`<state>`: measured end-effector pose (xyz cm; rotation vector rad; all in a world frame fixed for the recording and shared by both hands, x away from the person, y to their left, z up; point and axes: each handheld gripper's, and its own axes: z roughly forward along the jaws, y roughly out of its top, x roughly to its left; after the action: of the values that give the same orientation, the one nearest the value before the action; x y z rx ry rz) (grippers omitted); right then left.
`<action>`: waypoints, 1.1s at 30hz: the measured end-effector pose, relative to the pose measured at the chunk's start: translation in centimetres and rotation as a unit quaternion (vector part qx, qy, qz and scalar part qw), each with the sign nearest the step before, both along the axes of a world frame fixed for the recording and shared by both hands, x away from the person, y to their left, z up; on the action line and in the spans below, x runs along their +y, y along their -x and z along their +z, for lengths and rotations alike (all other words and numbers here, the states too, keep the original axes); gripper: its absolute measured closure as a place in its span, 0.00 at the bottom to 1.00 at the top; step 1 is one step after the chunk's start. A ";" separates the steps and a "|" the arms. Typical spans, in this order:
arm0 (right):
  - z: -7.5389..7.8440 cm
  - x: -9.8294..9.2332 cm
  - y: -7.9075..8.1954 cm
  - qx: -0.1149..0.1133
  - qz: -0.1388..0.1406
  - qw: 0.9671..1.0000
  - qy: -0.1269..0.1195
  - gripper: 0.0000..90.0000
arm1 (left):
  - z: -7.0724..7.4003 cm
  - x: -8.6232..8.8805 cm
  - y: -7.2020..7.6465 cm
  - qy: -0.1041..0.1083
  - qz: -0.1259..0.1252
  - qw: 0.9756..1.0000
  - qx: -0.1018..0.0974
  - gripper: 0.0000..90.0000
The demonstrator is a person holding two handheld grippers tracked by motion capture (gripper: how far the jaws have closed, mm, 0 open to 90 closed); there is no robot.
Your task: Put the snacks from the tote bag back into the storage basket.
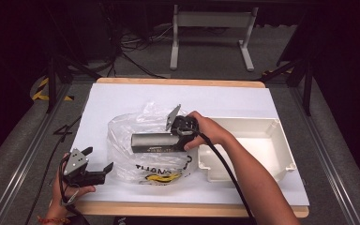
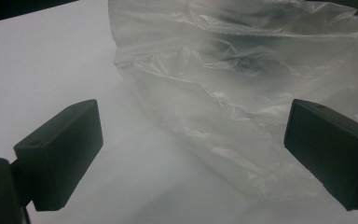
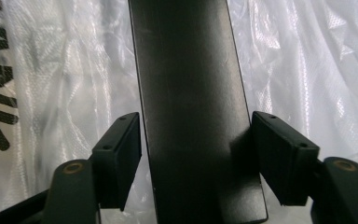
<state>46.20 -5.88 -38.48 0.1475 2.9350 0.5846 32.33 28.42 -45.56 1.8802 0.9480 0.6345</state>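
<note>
In the high view, a crumpled clear plastic bag [image 1: 143,150] lies on the white tabletop [image 1: 122,101], with a shallow cream plastic tray [image 1: 267,145] just beside it to the right. The left gripper view shows the left gripper [image 2: 191,154] wide open, empty, facing the bag. In the right gripper view, the right gripper [image 3: 196,158] clamps a dark grey rectangular metal bar [image 3: 191,93] over the bag.

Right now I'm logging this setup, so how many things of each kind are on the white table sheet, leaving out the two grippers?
Clear plastic bag: 1
Dark metal bar, gripped at one end by the right gripper, lying on the bag: 1
White plastic tray: 1
Total: 3
</note>
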 end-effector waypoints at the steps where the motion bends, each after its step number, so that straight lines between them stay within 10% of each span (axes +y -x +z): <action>1: 0.0 0.1 0.0 -0.001 0.000 1.000 0.003 0.42 | 0.0 0.0 0.0 0.000 0.000 1.000 0.000 0.06; 33: 2.2 -0.2 1.2 -0.036 0.056 0.997 -0.042 0.48 | 0.0 0.0 0.0 -0.001 -0.002 1.000 0.005 0.06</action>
<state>44.95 -6.12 -36.27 -0.0293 2.8642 0.7135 32.32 28.39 -45.61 1.8876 0.9512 0.6244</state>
